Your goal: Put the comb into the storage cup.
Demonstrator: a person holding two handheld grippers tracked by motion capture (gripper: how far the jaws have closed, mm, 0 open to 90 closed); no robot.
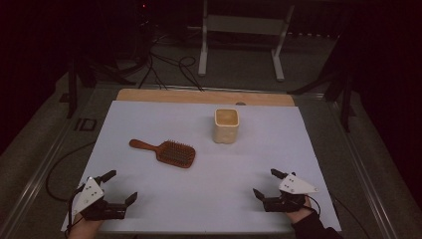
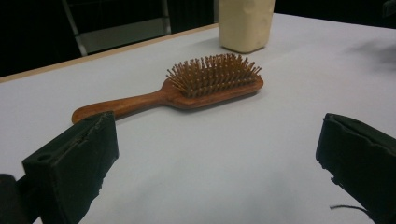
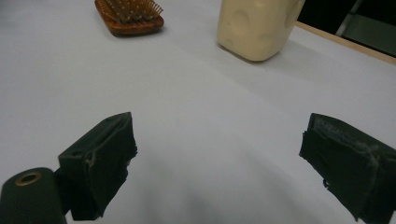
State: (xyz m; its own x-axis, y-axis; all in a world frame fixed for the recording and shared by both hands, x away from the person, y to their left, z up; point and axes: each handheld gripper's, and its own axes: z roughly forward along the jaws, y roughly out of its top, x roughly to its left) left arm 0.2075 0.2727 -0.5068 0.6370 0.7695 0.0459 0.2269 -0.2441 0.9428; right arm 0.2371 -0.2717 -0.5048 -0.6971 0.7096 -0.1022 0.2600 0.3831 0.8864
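A brown wooden hairbrush (image 1: 166,151) lies bristles up on the white sheet, its handle pointing left; it also lies ahead in the left gripper view as hairbrush (image 2: 187,91). A cream cup (image 1: 226,125) stands upright behind it, to the right. My left gripper (image 1: 119,185) rests near the sheet's front left corner, jaws wide apart and empty (image 2: 217,154). My right gripper (image 1: 266,183) sits near the front right, jaws also wide apart with nothing between them (image 3: 219,149). The cream cup (image 3: 257,28) and the brush head (image 3: 130,15) stand far ahead of it.
The white sheet (image 1: 209,199) covers a wooden table top whose back edge (image 1: 199,96) shows. Behind the table stands a white metal frame (image 1: 244,37) with cables (image 1: 169,69) on the floor. Dark stands flank both sides.
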